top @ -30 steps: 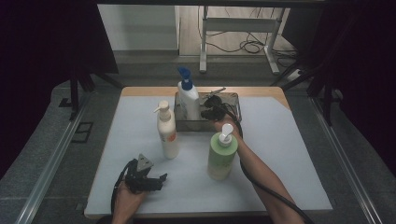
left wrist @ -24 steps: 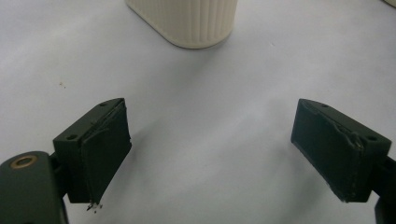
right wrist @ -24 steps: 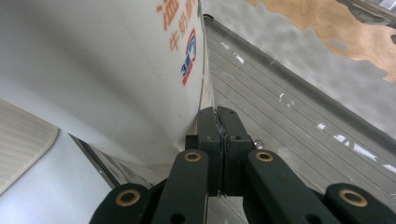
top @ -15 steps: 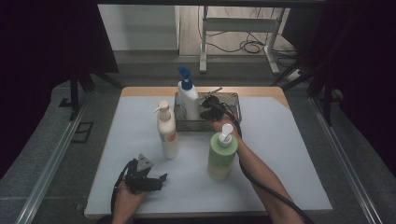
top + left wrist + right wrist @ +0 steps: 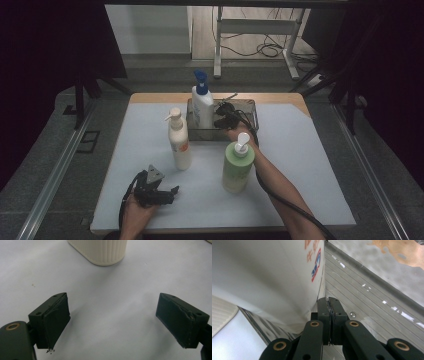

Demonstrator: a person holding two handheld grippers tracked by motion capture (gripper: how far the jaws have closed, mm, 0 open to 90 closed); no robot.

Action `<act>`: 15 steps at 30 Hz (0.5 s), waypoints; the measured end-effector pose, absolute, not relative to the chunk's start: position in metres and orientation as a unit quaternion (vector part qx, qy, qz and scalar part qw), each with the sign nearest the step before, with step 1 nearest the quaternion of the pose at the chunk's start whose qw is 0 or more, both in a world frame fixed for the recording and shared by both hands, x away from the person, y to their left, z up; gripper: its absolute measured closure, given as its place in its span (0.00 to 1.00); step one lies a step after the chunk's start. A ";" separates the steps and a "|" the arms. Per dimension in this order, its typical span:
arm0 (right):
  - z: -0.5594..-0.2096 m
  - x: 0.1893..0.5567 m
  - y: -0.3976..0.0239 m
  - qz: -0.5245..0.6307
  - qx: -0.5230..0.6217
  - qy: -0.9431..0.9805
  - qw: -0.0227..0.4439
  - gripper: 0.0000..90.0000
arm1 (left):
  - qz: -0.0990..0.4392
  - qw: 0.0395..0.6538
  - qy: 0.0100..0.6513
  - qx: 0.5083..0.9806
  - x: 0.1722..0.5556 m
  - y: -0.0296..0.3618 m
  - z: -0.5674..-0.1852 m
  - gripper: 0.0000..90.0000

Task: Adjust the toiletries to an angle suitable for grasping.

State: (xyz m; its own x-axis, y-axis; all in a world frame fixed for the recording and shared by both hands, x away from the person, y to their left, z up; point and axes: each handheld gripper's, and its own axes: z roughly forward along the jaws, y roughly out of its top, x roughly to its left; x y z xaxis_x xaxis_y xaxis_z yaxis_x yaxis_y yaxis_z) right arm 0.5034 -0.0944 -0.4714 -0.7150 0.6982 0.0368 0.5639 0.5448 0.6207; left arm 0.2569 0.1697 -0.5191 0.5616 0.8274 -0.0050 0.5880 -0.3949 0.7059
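Your left gripper rests near the worktop's front edge, fingers apart on nothing, open room around it. The cream bottle's top is cut off. Your right gripper, fingers together and empty, sits beside the white bottle in the metal tray. Nothing has moved.

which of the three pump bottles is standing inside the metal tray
The white bottle with the blue pump: it stands in the tray; the cream and green bottles stand on the mat.
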 end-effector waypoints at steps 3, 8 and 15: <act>-0.472 0.504 -0.093 0.312 0.358 0.874 0.104 0.98 | 0.177 0.338 0.433 0.816 0.257 0.170 -0.519 0.13; -0.472 0.503 -0.089 0.312 0.354 0.876 0.102 0.98 | 0.177 0.338 0.434 0.817 0.257 0.170 -0.519 0.13; -0.473 0.503 -0.084 0.313 0.348 0.879 0.098 0.97 | 0.178 0.337 0.434 0.817 0.257 0.170 -0.519 0.13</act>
